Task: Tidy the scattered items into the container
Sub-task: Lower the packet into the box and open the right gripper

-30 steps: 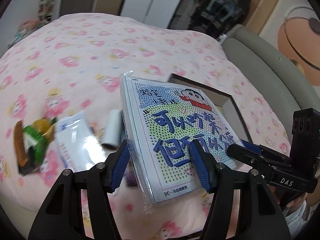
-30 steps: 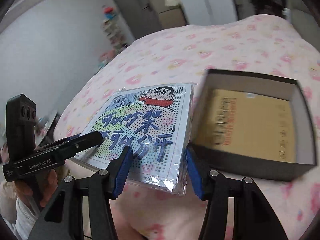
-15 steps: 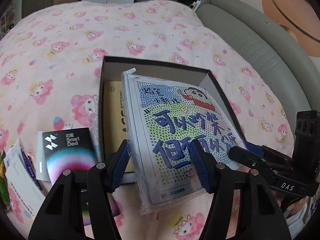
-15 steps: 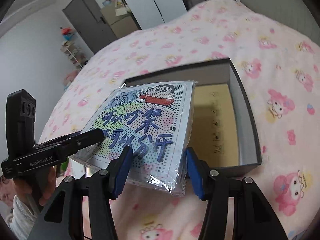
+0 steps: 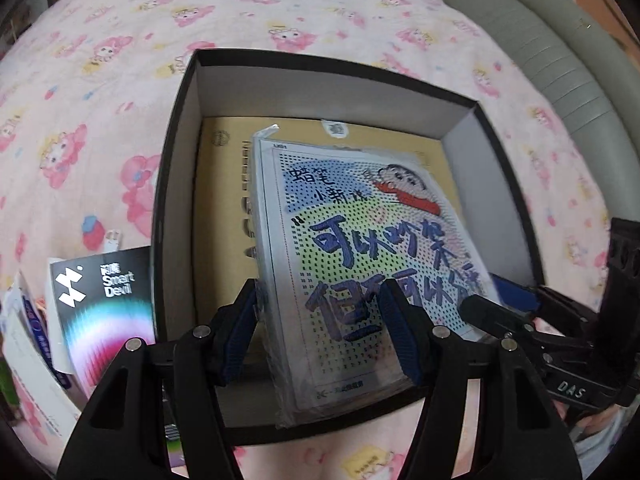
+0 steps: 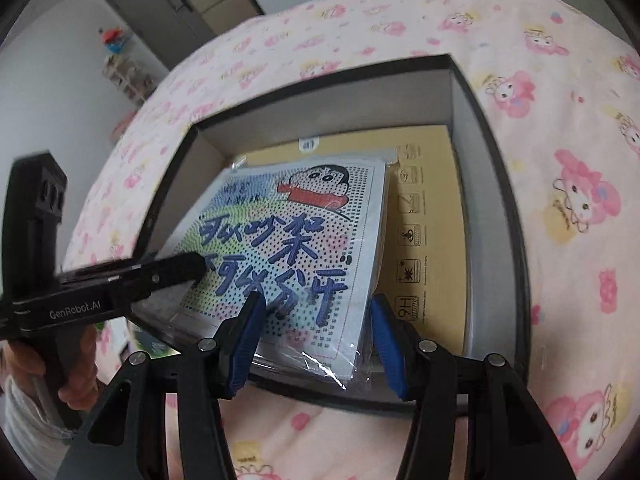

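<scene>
Both grippers, left [image 5: 320,330] and right [image 6: 314,344], each clamped on the packet [image 5: 360,256], have carried it over the box [image 5: 176,128]; an uneven release could snag it on the near wall.

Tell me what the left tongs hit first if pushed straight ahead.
Probably the brown envelope on the box floor; depth is unclear. The left tongs already grip the cartoon packet over the box.

Packet [image 5: 360,256] — now over box [image 5: 176,160]
</scene>
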`<state>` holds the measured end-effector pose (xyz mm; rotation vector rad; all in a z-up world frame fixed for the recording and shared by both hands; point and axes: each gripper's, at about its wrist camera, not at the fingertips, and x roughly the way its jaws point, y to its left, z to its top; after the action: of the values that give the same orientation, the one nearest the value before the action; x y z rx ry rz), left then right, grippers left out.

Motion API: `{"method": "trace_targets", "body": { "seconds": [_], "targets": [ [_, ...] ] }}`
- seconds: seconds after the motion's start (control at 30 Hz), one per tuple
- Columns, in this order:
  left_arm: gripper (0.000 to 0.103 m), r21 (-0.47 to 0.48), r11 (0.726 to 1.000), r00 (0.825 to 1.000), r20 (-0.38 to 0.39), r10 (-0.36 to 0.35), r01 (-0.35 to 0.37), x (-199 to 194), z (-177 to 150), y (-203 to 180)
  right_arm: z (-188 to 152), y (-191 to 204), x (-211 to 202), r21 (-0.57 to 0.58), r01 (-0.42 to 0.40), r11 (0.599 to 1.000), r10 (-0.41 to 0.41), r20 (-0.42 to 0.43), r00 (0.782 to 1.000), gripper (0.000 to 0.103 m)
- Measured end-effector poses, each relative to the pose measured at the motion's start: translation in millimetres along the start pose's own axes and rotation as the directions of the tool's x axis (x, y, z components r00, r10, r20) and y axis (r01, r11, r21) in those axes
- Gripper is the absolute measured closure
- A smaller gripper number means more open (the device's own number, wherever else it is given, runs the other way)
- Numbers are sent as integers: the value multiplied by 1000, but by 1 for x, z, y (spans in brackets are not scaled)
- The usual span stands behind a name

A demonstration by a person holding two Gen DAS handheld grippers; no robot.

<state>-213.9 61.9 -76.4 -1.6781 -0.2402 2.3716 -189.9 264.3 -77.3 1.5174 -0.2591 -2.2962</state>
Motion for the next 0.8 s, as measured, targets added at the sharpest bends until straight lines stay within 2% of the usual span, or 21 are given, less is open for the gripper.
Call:
{"method": "trace_targets", "body": {
  "seconds": [0.17, 0.3, 0.37, 0.43, 0.57, 0.8],
  "targets": [
    [45, 33, 996, 997, -3, 82, -82, -2, -5, -5, 11, 6, 13, -17, 51, 999, -52, -33, 998, 54],
    [45, 19, 996, 996, 23, 89, -89, -12, -10, -3, 21, 10, 18, -6, 104, 995, -104, -33, 994, 54],
    [45, 11, 996, 996, 26, 83, -83, -16, -13, -2, 25, 12, 26, -6, 183, 983, -183, -58, 981, 54],
    [45, 10, 997, 997, 29, 75, -75, -19, -16, -2, 29, 11, 39, -1, 231, 973, -230, -104, 968, 54],
    [45, -5, 999, 998, 34, 50, -50, -20, -12, 3, 31, 4, 64, 32, 232, 972, -220, -219, 951, 53],
    [45, -29, 999, 998, 48, 29, -27, -18, -8, 3, 41, 16, 72, 35, 184, 982, -168, -275, 947, 50]
  ]
}}
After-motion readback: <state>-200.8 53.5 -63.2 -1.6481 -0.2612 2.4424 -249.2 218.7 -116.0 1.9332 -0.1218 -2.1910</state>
